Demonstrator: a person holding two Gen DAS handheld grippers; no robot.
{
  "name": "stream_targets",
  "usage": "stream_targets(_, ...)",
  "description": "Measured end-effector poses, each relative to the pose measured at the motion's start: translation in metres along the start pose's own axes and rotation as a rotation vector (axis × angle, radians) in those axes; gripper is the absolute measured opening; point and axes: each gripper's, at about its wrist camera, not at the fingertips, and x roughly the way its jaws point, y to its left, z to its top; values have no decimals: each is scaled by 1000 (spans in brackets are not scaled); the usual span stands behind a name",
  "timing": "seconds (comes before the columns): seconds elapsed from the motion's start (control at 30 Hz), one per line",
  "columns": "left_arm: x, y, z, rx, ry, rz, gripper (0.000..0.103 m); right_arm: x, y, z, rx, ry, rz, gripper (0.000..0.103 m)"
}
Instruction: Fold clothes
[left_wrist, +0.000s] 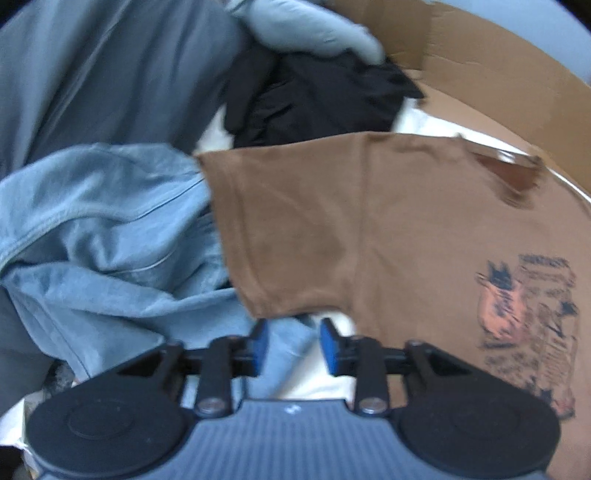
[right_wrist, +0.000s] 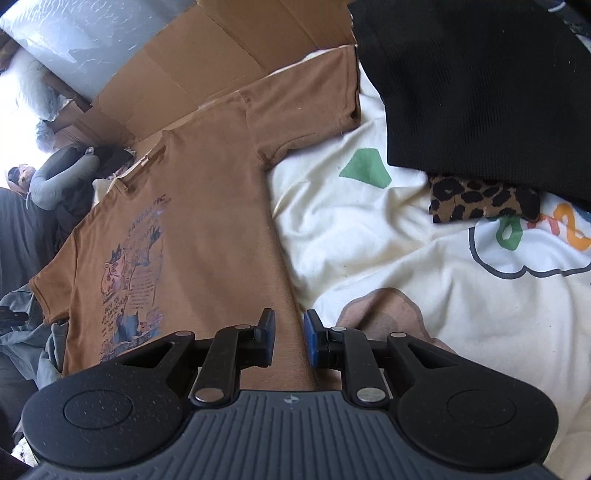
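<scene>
Brown T-shirt (right_wrist: 207, 206) lies spread flat, print up, on the cream patterned sheet (right_wrist: 388, 258), beside cardboard (right_wrist: 207, 62); left gripper (left_wrist: 289, 345) partly open, empty, above blue garment (left_wrist: 110, 236); right gripper (right_wrist: 289, 339) slightly open, gripping nothing, over the shirt's hem.

1 brown T-shirt (right_wrist: 207, 206), 1 black garment (right_wrist: 480, 85), 1 leopard-print cloth (right_wrist: 480, 203), 2 grippers (left_wrist: 289, 345) (right_wrist: 289, 338)

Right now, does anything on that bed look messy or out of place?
The brown T-shirt lies spread flat, print up, but its collar end lies on a flattened cardboard sheet instead of the cream bedsheet. Crumpled blue garments crowd one sleeve, and a black garment half covers a leopard-print piece.
</scene>
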Motion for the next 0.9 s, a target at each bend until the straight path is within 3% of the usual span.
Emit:
stream_targets(0.2, 31, 12, -2, -89, 18, -122, 35, 0, 3, -2, 14, 12, -49, 21)
stream_targets(0.27, 40, 7, -6, -93, 21, -194, 36, 1, 2, -2, 24, 21, -61, 21)
stream_targets(0.33, 51, -2, -10, -86, 27, -214, 36, 3, 3, -1, 20, 25, -68, 21)
stream_targets(0.57, 95, -11, -23, -139, 56, -232, 35, 15, 18, 9, -36, 25, -42, 21)
stream_targets(0.8, 117, -21, -27, -112, 67, -212, 31, 48, 31, 21, -77, 60, 5, 21)
stream_targets(0.9, 115, -25, -28, -96, 67, -192, 23, 66, 34, 23, -108, 102, 0, 21)
